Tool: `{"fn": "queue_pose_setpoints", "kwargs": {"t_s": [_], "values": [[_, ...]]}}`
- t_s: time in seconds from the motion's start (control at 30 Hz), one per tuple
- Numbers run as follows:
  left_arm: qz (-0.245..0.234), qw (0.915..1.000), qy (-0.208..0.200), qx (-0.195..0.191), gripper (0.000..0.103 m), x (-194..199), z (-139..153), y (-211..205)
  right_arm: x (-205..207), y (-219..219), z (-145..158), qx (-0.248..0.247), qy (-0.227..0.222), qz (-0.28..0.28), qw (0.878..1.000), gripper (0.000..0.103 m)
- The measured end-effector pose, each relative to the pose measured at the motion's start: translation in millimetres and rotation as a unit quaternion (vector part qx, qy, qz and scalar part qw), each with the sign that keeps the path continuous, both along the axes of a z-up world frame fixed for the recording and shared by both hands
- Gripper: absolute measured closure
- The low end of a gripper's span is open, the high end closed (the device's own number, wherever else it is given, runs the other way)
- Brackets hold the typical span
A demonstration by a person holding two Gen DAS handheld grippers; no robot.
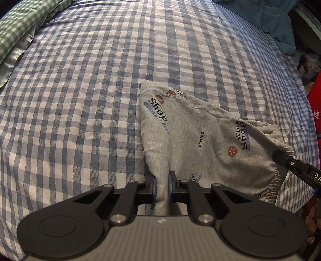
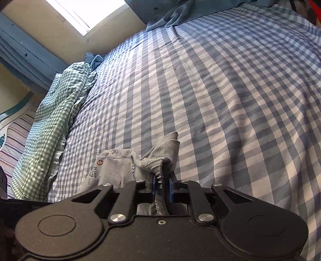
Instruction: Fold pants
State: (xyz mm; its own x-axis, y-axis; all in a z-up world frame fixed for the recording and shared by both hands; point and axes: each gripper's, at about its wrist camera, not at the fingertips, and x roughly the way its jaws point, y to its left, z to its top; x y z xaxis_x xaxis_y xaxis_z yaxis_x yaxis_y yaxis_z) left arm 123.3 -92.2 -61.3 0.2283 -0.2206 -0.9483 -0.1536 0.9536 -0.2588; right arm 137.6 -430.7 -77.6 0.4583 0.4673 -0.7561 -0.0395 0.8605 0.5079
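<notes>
Lying on a bed (image 1: pixel 80 100) covered by a blue-and-white checked sheet, the grey printed pants (image 1: pixel 192 136) occupy the near right part of the left wrist view. At far left of that view, a green checked quilt (image 1: pixel 14 26) is bunched along the edge of the bed. Near the centre, the left tongs (image 1: pixel 162 183) are pressed together on a fold of the pants, with grey fabric drawn up between the blue pads and running back toward the camera. The garment spreads away from this grip toward the right, its stitched hem facing the far side and its printed words "Shop", "SPORTS" and "Wine Shop" visible. At the right edge, the right tongs (image 1: pixel 280 157) meet the gathered elastic waistband; from this view their grip cannot be judged. Blue bedding (image 1: pixel 266 20) lies at the top right corner.

In the right wrist view, the green checked quilt (image 2: pixel 52 120) again runs along the left side, below a blue curtain (image 2: pixel 26 54) and a bright window (image 2: pixel 88 14). The pants (image 2: pixel 118 168) lie just left of centre on the bed (image 2: pixel 230 100). The right tongs (image 2: pixel 162 187) are pinching a bunched, stitched edge of the pants, which rises in a crumpled peak just beyond the pads.
</notes>
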Motion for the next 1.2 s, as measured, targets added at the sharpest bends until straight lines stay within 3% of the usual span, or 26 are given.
{"fn": "queue_pose_setpoints", "kwargs": {"t_s": [0.23, 0.33, 0.57, 0.77, 0.97, 1.2], "values": [[0.001, 0.9996, -0.016, -0.022, 0.092, -6.6, 9.1, 48.8, -15.3, 43.0, 24.0, -0.021, -0.027, -0.009, 0.999, 0.091], [0.000, 0.9990, -0.041, -0.020, 0.092, 2.1, 20.3, 72.3, -9.2, 74.1, 32.1, -0.024, -0.040, 0.000, 0.999, 0.091], [-0.005, 0.9946, -0.103, -0.003, 0.092, 24.6, 53.9, 131.8, 27.4, 147.8, 56.5, -0.021, -0.077, 0.021, 0.997, 0.091], [0.016, 0.9921, -0.124, 0.011, 0.092, 53.4, 62.0, 186.1, 75.1, 201.7, 70.3, -0.020, -0.094, 0.044, 0.994, 0.091], [0.031, 0.9925, -0.117, 0.017, 0.092, 81.3, 41.3, 219.2, 121.2, 240.5, 54.4, -0.038, -0.073, 0.076, 0.994, 0.091], [0.045, 0.9951, -0.087, 0.015, 0.092, 102.8, -4.0, 237.3, 162.6, 261.3, 18.2, -0.057, -0.042, 0.112, 0.991, 0.091]]}}
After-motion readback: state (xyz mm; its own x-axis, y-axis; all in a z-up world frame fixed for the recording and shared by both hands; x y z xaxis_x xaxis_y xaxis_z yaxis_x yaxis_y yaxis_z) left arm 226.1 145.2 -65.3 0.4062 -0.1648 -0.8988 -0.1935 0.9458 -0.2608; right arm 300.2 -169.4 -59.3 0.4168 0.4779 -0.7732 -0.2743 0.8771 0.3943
